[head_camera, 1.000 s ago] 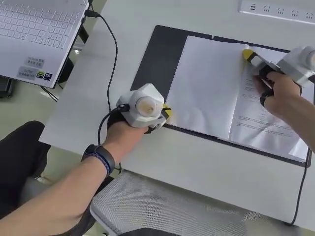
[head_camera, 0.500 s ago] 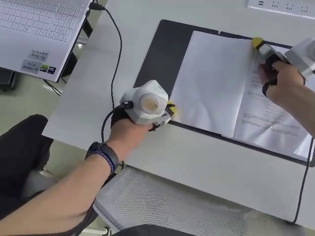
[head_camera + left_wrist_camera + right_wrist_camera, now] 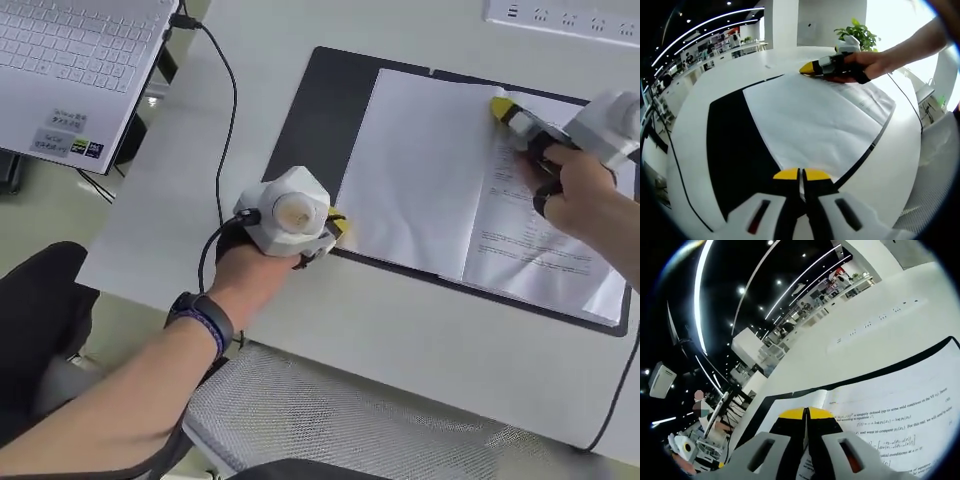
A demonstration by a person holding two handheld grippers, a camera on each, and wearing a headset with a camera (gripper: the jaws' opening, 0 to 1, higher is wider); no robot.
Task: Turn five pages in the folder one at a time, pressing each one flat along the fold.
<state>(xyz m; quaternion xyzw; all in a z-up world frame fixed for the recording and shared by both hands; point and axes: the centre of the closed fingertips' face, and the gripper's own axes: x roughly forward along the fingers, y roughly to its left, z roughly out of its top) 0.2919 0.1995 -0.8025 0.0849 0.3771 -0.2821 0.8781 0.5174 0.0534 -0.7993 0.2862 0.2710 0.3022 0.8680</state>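
Still, little has moved: the open folder lies on the worktop. The right tool, tips together, stays at the fold's 12 o'clock end. The left tool, tips together too, holds its 7 o'clock corner. Pressing has barely begun.

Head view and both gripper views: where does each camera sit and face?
Head view: headset, looking down at the folder; both forearms show.
Left gripper view: on the left hand-held gripper, facing across the blank page; shut jaws show.
Right gripper view: on the right hand-held gripper, facing along the printed page; jaws show.
All share the folder.
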